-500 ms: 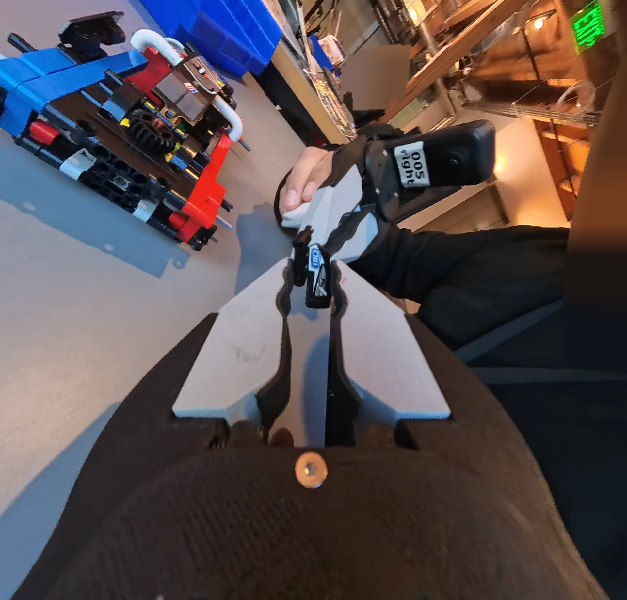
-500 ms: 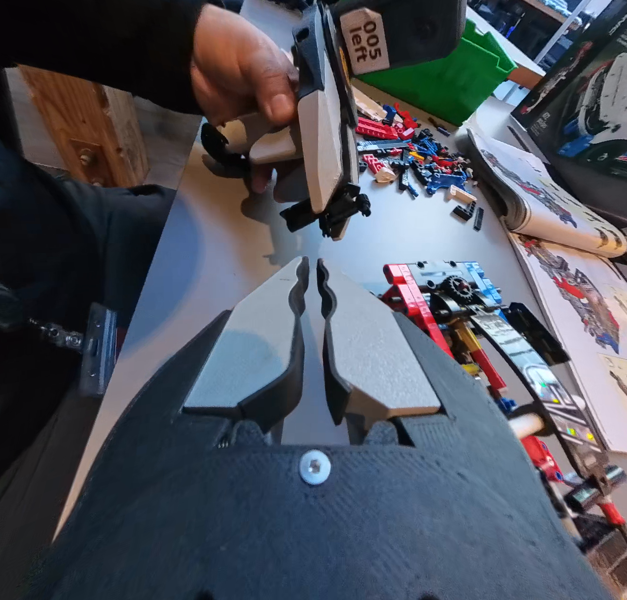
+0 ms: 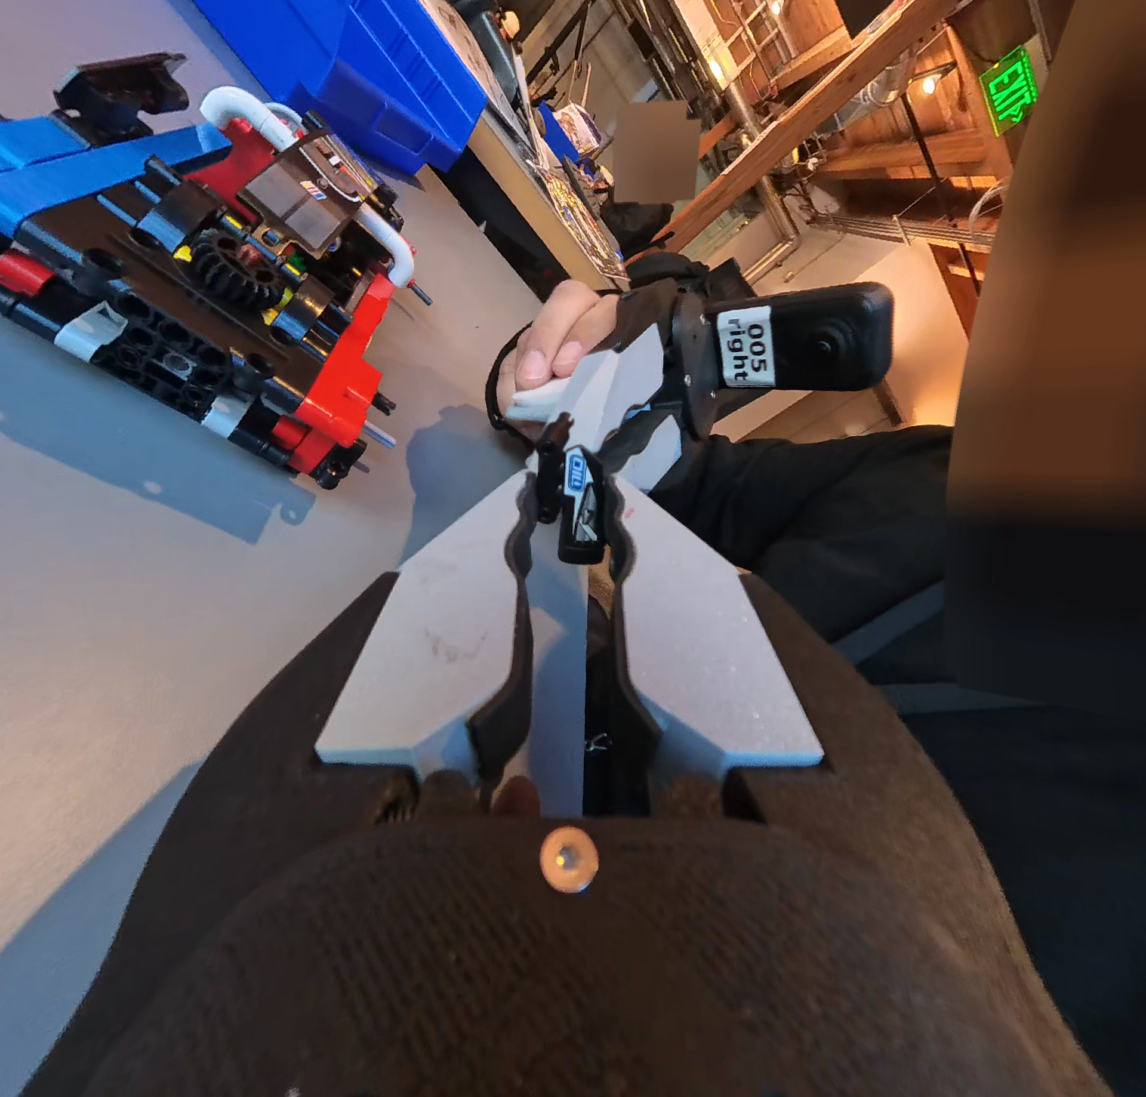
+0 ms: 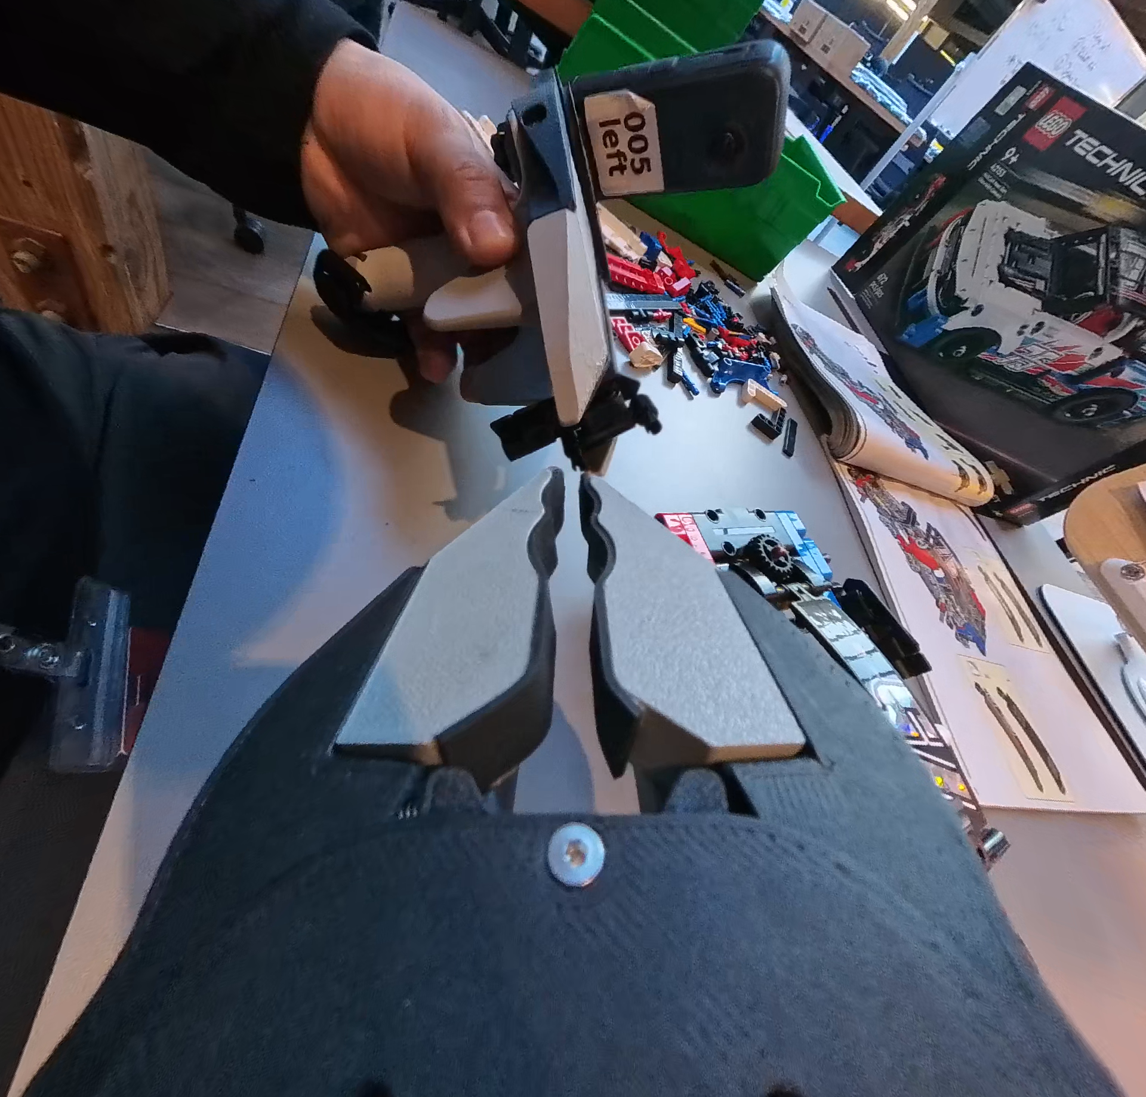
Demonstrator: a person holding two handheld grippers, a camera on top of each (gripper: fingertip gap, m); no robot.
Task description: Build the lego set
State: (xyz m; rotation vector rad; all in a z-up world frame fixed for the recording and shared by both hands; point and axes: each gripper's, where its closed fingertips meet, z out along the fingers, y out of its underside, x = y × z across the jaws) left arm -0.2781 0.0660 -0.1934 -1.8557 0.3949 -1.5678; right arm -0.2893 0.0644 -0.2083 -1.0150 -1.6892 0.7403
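- My left claw [image 3: 573, 497] pinches one small black lego piece [image 3: 580, 509], held above the tabletop [image 3: 155, 602] edge.
- My right claw [image 4: 572, 484] is nearly closed, holding nothing, just below that piece.
- One half-built car [image 3: 204, 298] sits beyond, with bare tabletop between.
- One loose brick pile [image 4: 694, 329] lies farthest.

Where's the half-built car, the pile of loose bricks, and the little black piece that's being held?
Car [image 3: 204, 298]: left wrist view, on its black gear.
Brick pile [image 4: 701, 323]: right wrist view, on the pile's middle.
Black piece [image 3: 578, 503]: left wrist view, on its stickered face, between the left tool's fingertips.
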